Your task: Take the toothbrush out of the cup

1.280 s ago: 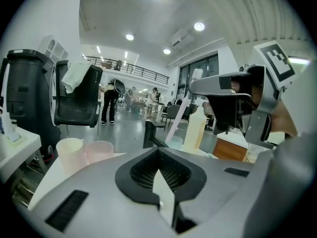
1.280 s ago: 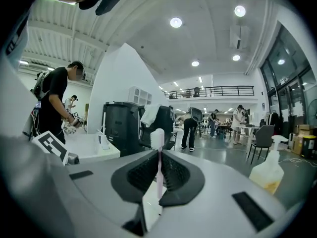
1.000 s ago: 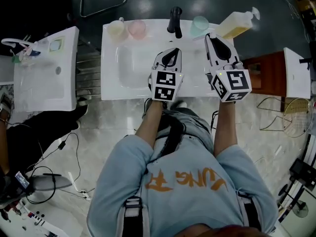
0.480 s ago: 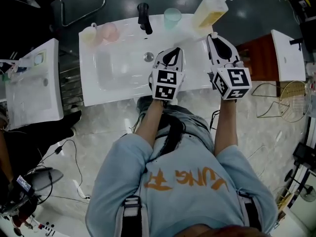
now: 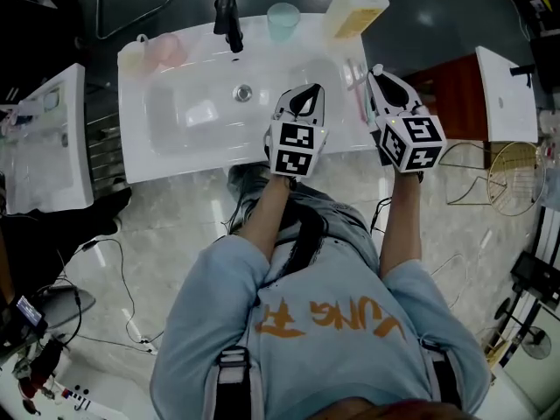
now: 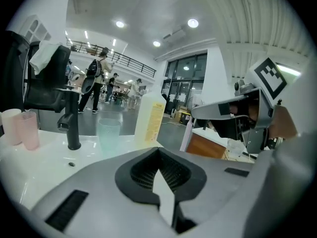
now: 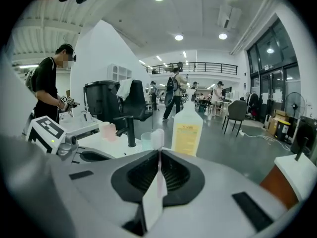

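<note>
Orange letters on the sweatshirt (image 5: 328, 318), upside down from above, look like "JUNG". The print on the bottle label (image 7: 186, 133) is too blurred to read.

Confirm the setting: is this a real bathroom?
Probably not: a mock washbasin station in a big open hall, likely a lab or office. A second basin stands beside the sink, with an office chair and walking people behind.

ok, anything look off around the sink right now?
Nothing stands out. The pink cup, green cup and soap bottle stand upright, and no spill shows. The toothbrush is clamped in the right gripper, outside any cup.
</note>
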A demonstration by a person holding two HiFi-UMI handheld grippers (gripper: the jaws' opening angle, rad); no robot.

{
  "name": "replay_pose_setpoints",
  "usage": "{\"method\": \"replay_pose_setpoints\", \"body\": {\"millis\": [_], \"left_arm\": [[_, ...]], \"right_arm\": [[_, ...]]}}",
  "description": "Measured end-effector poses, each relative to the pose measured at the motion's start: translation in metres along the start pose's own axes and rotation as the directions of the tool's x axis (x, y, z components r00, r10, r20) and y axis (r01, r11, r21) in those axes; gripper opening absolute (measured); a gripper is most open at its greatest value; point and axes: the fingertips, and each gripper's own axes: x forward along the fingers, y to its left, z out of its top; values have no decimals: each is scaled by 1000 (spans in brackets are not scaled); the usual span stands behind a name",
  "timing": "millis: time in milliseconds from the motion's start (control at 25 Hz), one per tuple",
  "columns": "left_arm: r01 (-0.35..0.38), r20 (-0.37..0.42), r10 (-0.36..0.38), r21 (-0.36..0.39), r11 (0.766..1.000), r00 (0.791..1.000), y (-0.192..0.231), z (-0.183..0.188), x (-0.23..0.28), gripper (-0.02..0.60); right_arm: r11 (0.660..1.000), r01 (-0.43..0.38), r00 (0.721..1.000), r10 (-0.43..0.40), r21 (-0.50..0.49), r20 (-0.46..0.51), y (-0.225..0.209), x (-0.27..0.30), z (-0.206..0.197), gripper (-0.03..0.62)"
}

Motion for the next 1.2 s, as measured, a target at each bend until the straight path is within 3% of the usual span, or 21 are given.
{"method": "replay_pose_setpoints", "body": {"millis": [480,1200], "left_arm": [[-24,-37,23,-32,999,999,-9,-20,22,8],[-84,-58,80,-66,994,995,28,-18,48,8]], "right_arm": [[996,-67,977,79,66,-199,-20,13,-53,40],[968,-95,950,158,234,-270,-39,68,-73,40]]}}
